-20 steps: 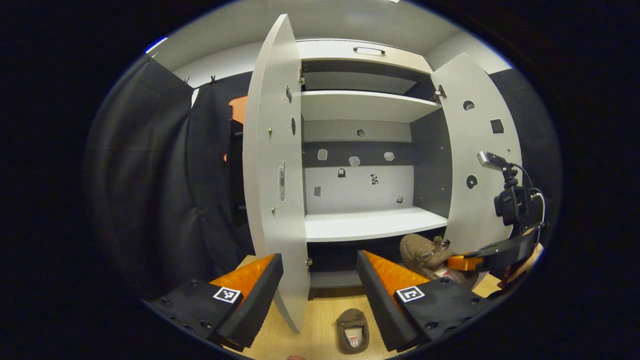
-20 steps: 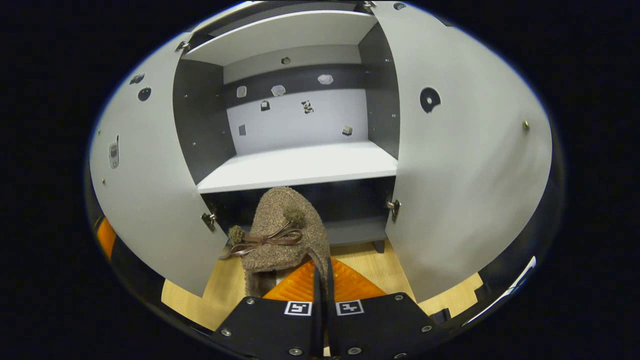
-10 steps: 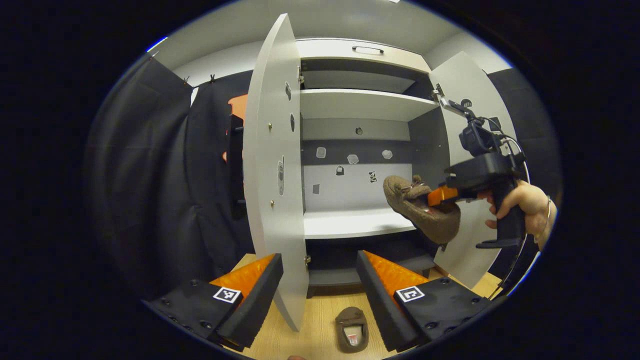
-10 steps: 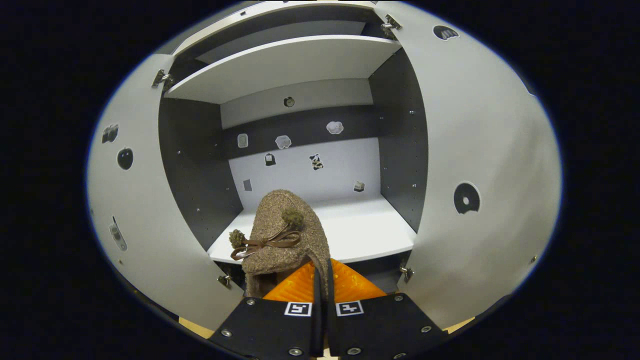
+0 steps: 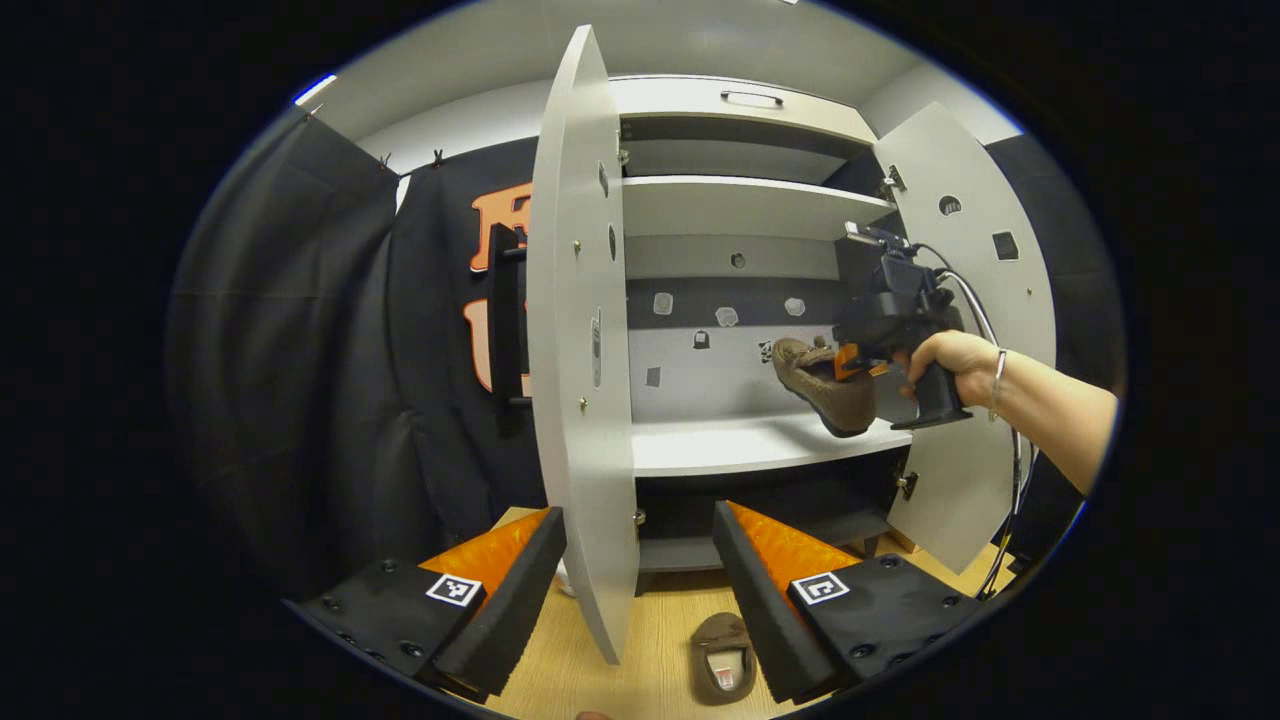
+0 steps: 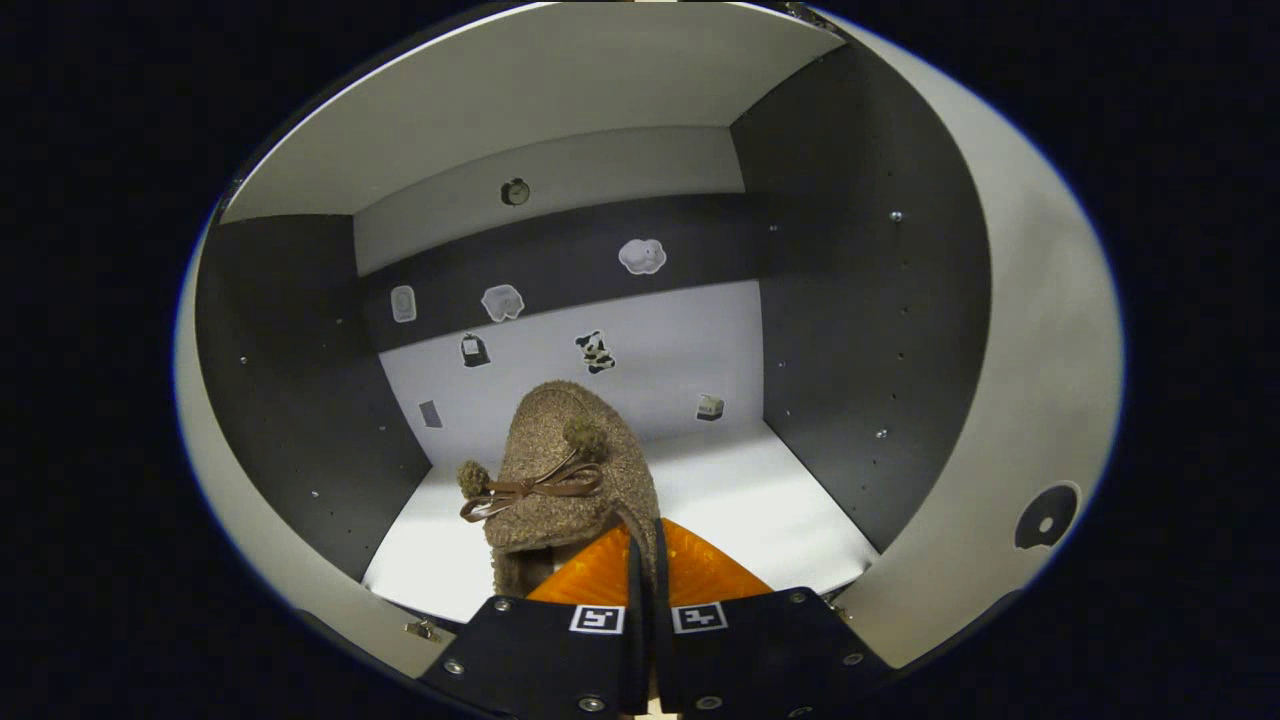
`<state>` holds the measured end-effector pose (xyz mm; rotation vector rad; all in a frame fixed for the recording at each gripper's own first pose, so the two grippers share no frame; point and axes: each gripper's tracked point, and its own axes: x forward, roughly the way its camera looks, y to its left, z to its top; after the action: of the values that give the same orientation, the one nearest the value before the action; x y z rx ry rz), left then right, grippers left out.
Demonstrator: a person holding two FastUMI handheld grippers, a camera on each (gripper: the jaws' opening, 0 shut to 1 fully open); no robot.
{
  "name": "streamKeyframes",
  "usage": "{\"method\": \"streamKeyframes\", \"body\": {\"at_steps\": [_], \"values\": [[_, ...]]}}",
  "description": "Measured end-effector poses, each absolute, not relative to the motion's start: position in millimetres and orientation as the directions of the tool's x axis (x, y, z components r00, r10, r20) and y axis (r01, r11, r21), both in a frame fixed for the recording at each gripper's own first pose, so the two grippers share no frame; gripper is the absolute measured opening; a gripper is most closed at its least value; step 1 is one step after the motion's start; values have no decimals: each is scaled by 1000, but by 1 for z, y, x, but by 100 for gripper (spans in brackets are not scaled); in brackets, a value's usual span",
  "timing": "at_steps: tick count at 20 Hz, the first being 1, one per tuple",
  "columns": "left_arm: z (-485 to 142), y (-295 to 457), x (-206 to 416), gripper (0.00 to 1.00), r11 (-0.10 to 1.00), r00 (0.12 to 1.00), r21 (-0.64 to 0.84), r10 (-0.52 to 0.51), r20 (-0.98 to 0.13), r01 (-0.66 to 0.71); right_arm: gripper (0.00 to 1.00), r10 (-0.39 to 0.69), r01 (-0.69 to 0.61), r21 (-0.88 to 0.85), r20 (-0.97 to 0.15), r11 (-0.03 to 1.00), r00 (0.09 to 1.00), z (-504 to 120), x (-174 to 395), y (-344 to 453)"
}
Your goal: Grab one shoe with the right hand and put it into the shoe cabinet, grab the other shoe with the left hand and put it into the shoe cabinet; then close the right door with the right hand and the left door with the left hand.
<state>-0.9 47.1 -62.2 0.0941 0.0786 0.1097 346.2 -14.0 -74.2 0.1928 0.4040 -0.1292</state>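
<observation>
A brown fuzzy shoe with a bow [image 6: 560,480] hangs toe-forward inside the shoe cabinet, just above the white middle shelf [image 6: 740,500]. My right gripper [image 6: 643,540] is shut on its heel rim. In the left gripper view the same shoe [image 5: 825,390] tilts over the shelf [image 5: 720,445], held by the right gripper [image 5: 852,363] in a person's hand [image 5: 955,360]. The other shoe [image 5: 722,665] lies on the wooden floor in front of the cabinet, below my open left gripper [image 5: 635,585], which holds nothing.
Both cabinet doors stand open: the left door [image 5: 585,350] edge-on just ahead of my left gripper, the right door [image 5: 965,330] behind the person's arm. A higher shelf [image 5: 740,205] and a top drawer [image 5: 740,98] sit above. Black cloth [image 5: 330,380] hangs to the left.
The right gripper has carried the shoe up from the floor and forward into the cabinet, over the middle shelf. My left gripper has shifted slightly left and stays open.
</observation>
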Motion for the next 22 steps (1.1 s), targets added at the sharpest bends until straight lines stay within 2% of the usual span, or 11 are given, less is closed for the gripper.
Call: {"method": "streamKeyframes", "body": {"at_steps": [6, 8, 9, 10, 11, 12, 16, 17, 18, 19, 22], "values": [[-65, 51, 0, 99, 988, 989, 108, 123, -83, -114, 3, -121, 200, 127, -463, 971, 878, -115, 390, -25], [-67, 53, 0, 97, 987, 987, 104, 131, -91, -122, 10, -108, 193, 137, -468, 971, 877, -117, 393, -25], [-68, 53, 1, 99, 987, 986, 101, 134, -94, -125, 13, -120, 195, 120, -456, 974, 882, -114, 392, -29], [-69, 53, 2, 99, 987, 986, 97, 136, -96, -127, 2, -135, 195, 96, -436, 976, 890, -108, 390, -33], [-70, 52, 3, 97, 987, 986, 93, 137, -97, -128, 16, -128, 178, 86, -409, 980, 904, -99, 386, -32], [-71, 51, 4, 97, 988, 986, 90, 135, -99, -126, 22, -122, 164, 78, -384, 983, 915, -90, 381, -31], [-78, 44, 7, 94, 988, 986, 91, 131, -107, -122, 37, -104, 115, 22, -286, 993, 953, -60, 341, -29], [-80, 42, 7, 97, 989, 986, 90, 129, -110, -119, 40, -91, 101, 21, -267, 995, 959, -56, 326, -26], [-82, 40, 6, 94, 990, 986, 85, 125, -115, -116, 39, -82, 91, 23, -242, 996, 967, -51, 311, -23], [-84, 38, 5, 97, 990, 985, 80, 123, -117, -114, 48, -77, 84, 22, -224, 996, 972, -48, 295, -23], [-94, 32, 3, 99, 990, 983, 78, 124, -132, -115, 58, -62, 68, 27, -178, 997, 982, -37, 246, -24]]}}
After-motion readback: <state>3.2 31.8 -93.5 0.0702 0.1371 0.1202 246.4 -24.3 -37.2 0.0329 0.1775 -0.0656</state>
